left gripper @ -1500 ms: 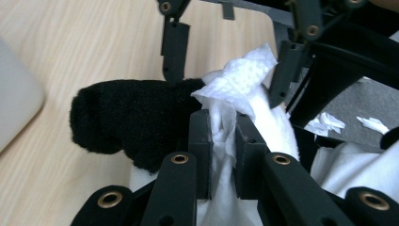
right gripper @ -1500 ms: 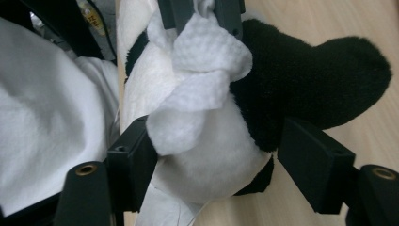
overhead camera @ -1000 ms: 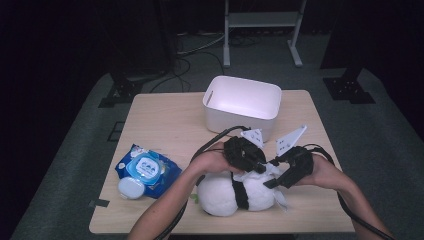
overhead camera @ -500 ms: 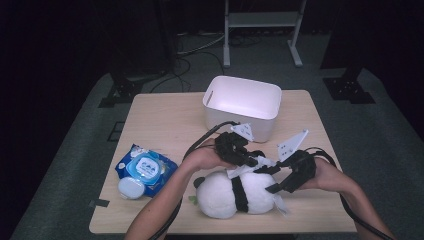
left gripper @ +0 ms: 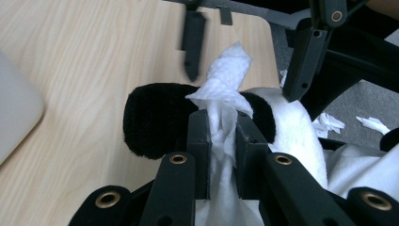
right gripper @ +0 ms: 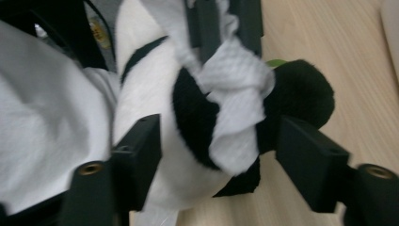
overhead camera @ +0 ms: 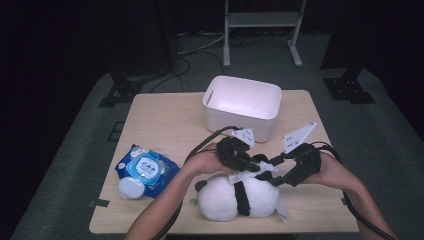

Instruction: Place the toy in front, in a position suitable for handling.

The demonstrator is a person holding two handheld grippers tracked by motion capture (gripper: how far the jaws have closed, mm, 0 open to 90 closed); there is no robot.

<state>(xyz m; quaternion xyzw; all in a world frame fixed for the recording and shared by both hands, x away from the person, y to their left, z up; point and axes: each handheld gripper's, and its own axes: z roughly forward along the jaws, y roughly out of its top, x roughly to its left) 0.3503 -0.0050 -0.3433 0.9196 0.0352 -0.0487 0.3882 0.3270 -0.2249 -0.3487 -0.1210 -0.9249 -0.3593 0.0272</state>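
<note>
While left gripper (left gripper: pixel 222 136) pinches white wipe (left gripper: pixel 226 89) above plush panda (overhead camera: pixel 235 197), right gripper (right gripper: pixel 219 155) just widening, loose round wipe end.

From overhead, one camera looks forward and down across the table (overhead camera: pixel 165 125). Each gripper's camera peers close along its own fingers; both share the plush panda (left gripper: pixel 155 120) and wipe (right gripper: pixel 235 89).

A white rectangular plastic bin (overhead camera: pixel 243 106) stands at the far middle of the light wooden table (overhead camera: pixel 165 125). A blue pack of wet wipes (overhead camera: pixel 146 168) lies near left, a round white lid (overhead camera: pixel 131 188) touching its near edge.
</note>
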